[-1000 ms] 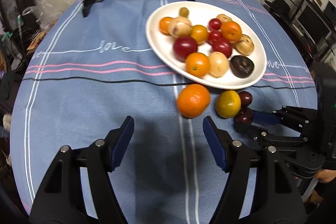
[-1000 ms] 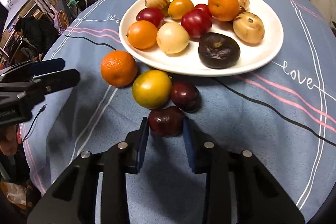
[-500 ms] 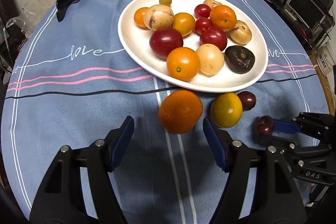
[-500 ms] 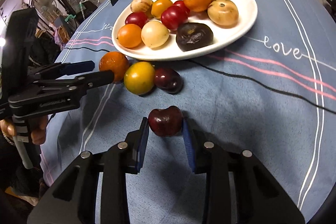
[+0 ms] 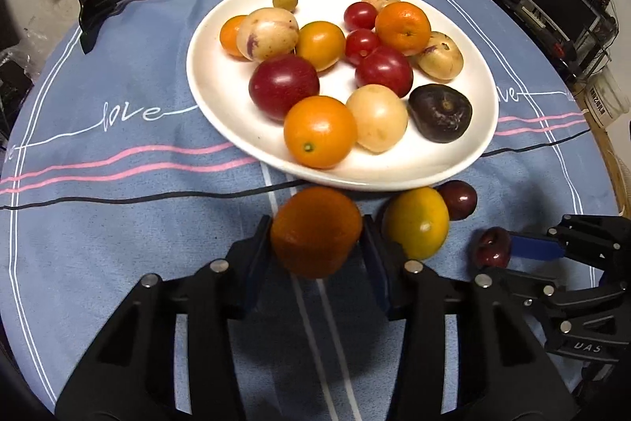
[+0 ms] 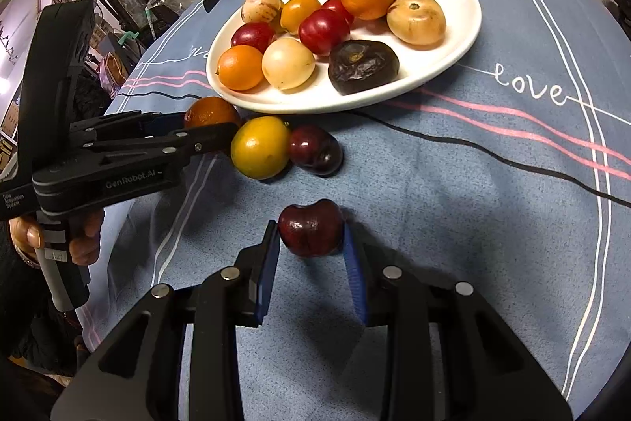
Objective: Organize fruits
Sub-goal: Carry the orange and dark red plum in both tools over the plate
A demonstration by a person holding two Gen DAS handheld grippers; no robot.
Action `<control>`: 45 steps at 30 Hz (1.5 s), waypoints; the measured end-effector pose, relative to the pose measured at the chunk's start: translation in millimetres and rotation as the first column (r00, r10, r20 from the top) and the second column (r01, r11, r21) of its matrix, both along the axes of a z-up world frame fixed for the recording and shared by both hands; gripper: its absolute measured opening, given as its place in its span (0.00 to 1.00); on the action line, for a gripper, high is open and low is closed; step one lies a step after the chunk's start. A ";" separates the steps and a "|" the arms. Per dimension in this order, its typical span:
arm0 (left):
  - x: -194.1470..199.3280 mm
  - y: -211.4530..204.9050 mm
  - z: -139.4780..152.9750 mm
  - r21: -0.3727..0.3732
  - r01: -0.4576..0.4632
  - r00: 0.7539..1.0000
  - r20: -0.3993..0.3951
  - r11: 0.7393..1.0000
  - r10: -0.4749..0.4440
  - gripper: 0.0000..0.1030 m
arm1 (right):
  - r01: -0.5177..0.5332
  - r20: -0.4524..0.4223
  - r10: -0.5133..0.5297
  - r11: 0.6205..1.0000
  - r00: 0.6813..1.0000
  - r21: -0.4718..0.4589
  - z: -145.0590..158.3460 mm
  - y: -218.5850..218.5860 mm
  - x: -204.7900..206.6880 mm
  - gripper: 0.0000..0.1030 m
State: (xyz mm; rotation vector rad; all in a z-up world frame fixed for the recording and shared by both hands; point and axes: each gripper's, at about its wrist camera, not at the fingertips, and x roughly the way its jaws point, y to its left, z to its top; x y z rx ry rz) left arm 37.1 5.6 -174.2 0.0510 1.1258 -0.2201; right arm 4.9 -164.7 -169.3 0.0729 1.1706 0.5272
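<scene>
Now my left claw (image 5: 315,243), wide open a second earlier, was closing around the orange (image 5: 315,231) on the counter just near the plate (image 5: 205,73); my right claw (image 6: 311,243) gripped a dark plum (image 6: 310,228), both bound for the plate, I judged.

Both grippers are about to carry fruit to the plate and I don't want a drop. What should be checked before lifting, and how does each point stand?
1. Left gripper around the orange: ok, jaws closing on its sides.
2. Right gripper shut on the dark red plum: ok.
3. Yellow-orange fruit clear of the left fingers: not ok, right beside one.
4. Free room on the white plate: ok, left part bare.
5. Grip firm enough: cannot tell.
</scene>
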 end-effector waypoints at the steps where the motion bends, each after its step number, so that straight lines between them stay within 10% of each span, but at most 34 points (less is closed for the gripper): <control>1: -1.3 -0.8 0.3 0.004 -0.003 1.000 0.000 1.000 0.003 0.44 | -0.001 0.001 0.001 1.000 1.000 -0.001 0.5 0.2 -0.3 0.32; 45: -71.9 23.2 68.7 0.058 -0.131 0.986 0.108 0.990 0.124 0.43 | -0.015 0.054 0.014 1.000 0.998 0.015 22.1 -3.8 -47.1 0.32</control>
